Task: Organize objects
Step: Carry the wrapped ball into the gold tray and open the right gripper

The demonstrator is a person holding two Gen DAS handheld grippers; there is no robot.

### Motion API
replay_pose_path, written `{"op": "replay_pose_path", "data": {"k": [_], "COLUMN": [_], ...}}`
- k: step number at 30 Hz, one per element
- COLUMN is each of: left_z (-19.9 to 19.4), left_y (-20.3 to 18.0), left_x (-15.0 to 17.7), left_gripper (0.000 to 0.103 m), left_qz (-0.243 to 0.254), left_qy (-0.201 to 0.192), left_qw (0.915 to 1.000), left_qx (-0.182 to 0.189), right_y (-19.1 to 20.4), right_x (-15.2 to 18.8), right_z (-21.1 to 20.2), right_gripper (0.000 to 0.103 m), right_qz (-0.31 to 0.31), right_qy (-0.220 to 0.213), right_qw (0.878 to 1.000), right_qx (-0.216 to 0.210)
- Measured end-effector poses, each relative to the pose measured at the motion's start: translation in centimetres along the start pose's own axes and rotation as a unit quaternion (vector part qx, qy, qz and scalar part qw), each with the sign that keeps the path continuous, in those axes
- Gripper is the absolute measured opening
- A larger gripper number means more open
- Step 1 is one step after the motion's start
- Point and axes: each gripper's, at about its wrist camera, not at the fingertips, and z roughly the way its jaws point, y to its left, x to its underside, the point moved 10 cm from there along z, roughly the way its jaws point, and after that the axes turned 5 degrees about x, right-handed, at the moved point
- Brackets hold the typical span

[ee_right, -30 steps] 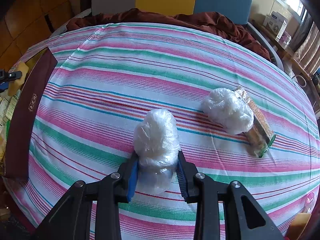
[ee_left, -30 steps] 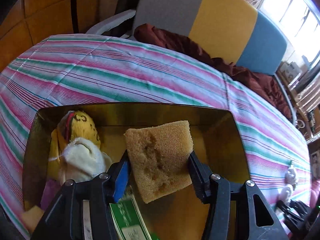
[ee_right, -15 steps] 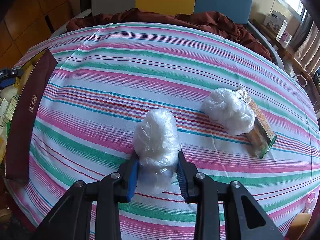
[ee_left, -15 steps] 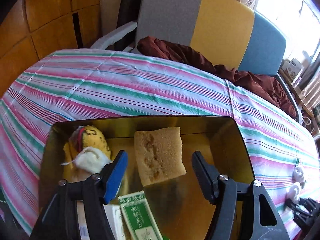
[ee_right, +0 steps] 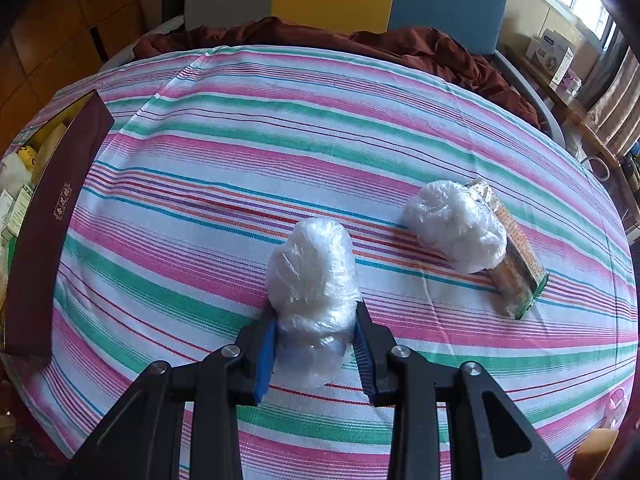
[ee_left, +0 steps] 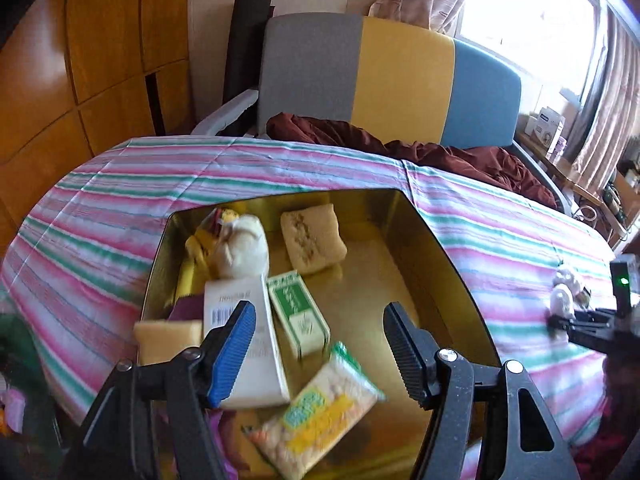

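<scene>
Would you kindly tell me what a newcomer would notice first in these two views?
Probably the gold-lined box on the striped tablecloth, already holding a tan sponge, a green carton and a snack bag below the open left gripper. Next, the right gripper is clamped on a crumpled plastic bundle, with a second bundle lying farther right.

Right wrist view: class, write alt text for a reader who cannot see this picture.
The right gripper has its jaws shut on a crumpled clear plastic bag resting on a striped tablecloth. A second plastic bag lies farther right against a snack packet, and a dark red box of items sits at the left edge.
</scene>
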Motion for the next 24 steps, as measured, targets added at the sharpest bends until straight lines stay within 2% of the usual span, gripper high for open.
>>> {"op": "replay_pose_path", "data": {"k": [6, 11, 18, 24], "left_z": [-2.8, -4.4, -5.3, -5.3], "left_y": [0.7, 1.5, 2.8, 3.6], "left_x": [2.6, 3.5, 4.2, 5.1], "left_gripper": [0.069, 0.072, 0.072, 0.072], "left_qz": [-0.005, 0.001, -0.009, -0.019], "left_qy": [-0.008, -0.024, -0.031, -0.026], "left_qw": [0.9999, 0.9993, 0.9990, 0.9991], "left_qx": [-0.014, -0.029, -0.030, -0.029], "right_y": [0.0, 1.9, 8.1, 15.4], "right_x": [0.1, -0.7, -3.4, -5.0], "right_z": [-0.3, -2.4, -6.6, -10.1], "right_gripper": [0.034, 0.034, 0.034, 0.034], "right_qz": [0.003, 0.014, -0.015, -0.051], "right_qy": [0.003, -0.016, -0.055, -0.079], "right_qw": [1.000, 1.000, 0.997, 0.990], "right_qx": [0.012, -0.003, -0.050, -0.107]}}
